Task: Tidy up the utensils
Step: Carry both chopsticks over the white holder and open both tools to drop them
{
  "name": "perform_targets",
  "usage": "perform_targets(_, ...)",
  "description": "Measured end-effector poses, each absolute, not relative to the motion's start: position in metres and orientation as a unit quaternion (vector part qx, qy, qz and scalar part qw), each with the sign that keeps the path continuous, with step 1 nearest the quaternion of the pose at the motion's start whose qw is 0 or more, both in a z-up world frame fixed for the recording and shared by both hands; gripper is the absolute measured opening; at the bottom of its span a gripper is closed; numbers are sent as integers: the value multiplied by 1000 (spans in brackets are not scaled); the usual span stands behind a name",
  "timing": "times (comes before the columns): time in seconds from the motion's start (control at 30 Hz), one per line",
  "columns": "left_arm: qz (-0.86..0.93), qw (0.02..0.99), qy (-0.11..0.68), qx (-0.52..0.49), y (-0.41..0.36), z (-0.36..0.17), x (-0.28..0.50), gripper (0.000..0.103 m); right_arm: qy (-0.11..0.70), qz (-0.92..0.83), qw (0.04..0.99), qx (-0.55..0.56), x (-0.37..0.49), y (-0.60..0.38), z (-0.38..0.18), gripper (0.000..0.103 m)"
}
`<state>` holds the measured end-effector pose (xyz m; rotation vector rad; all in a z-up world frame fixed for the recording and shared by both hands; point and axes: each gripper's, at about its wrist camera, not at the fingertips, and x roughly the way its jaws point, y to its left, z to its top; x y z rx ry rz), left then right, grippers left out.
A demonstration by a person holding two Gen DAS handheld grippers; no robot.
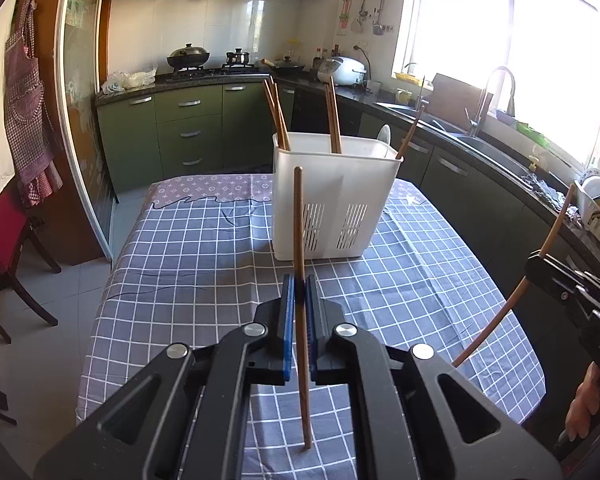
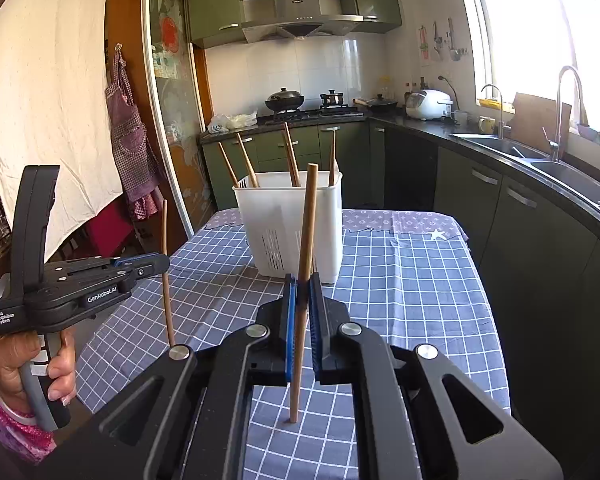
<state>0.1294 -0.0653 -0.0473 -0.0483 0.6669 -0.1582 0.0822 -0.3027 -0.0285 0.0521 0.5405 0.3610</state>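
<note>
Covering the table ahead of both claws, the blue-and-white checked tablecloth (image 1: 188, 264) is soft and could ruck if a stick tip drags across it. Beyond the fingertips stands the tall white slotted plastic utensil caddy (image 1: 332, 200), already holding several brown chopsticks and a pale spoon; it looks light, so I judge a sideways knock from an incoming stick could tip or slide it.

The left gripper (image 1: 299, 292) is clamped narrow on a long brown wooden chopstick (image 1: 298, 220), held near upright with its lower end at or just above the cloth. The right gripper (image 2: 303, 292) pinches a second brown wooden chopstick (image 2: 308, 216) the same way, slightly tilted.

Each stick is held at one thin point between the blue pads, so it may swivel or slip during the lift. The two claws sit near each other, and converging on the caddy could clash sticks.
</note>
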Motion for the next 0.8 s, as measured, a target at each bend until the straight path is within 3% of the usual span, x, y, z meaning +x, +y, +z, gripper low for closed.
perform_targets(0.8, -90, 944, 318, -17, -65, -39, 135, 5, 266, 203, 941, 45, 94, -303, -27, 7)
